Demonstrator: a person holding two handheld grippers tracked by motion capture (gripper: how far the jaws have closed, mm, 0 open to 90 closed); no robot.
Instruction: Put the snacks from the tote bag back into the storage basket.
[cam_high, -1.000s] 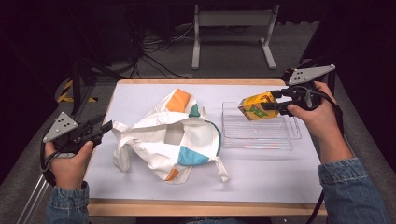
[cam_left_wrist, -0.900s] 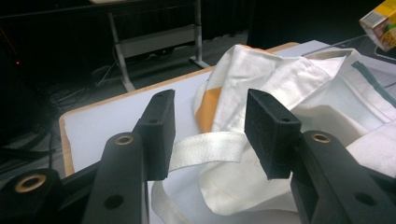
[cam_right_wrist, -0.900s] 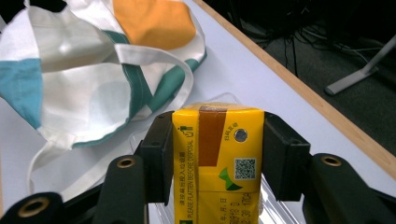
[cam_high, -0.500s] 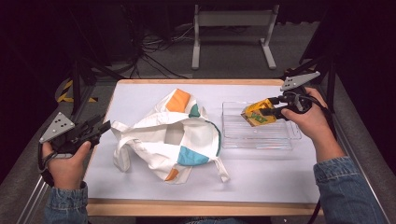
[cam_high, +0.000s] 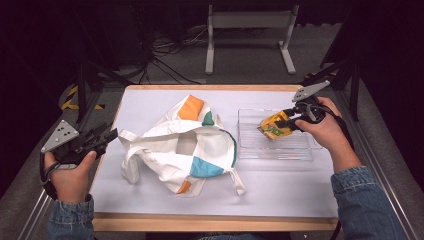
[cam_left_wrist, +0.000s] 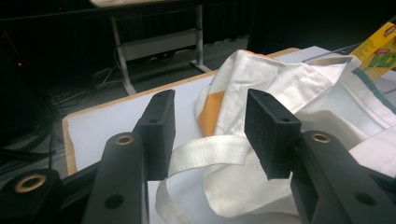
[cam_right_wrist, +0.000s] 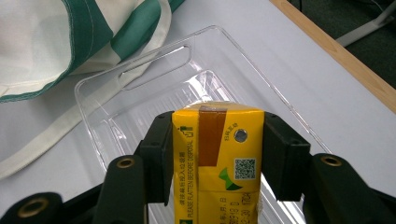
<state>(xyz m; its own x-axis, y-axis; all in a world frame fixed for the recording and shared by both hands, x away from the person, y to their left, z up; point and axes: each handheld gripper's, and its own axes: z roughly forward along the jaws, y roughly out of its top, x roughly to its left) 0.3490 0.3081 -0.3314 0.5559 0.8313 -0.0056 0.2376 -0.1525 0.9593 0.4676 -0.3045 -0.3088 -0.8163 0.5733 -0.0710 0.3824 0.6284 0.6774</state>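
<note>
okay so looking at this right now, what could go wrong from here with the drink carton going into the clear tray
The right gripper clamps the yellow carton tilted above the clear tray; released now, it could tip or bounce out. The tray looks light and might slide on the smooth table if the carton catches its wall. The tote bag has a strap lying right by the tray's edge, which might snag.

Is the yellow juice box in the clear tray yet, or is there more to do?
Nearly. The right gripper is shut on the juice box and holds it just above the clear tray; letting go is left. The tray holds nothing else. The cloth bag lies slumped beside it, and the left gripper waits open near a bag handle.
</note>
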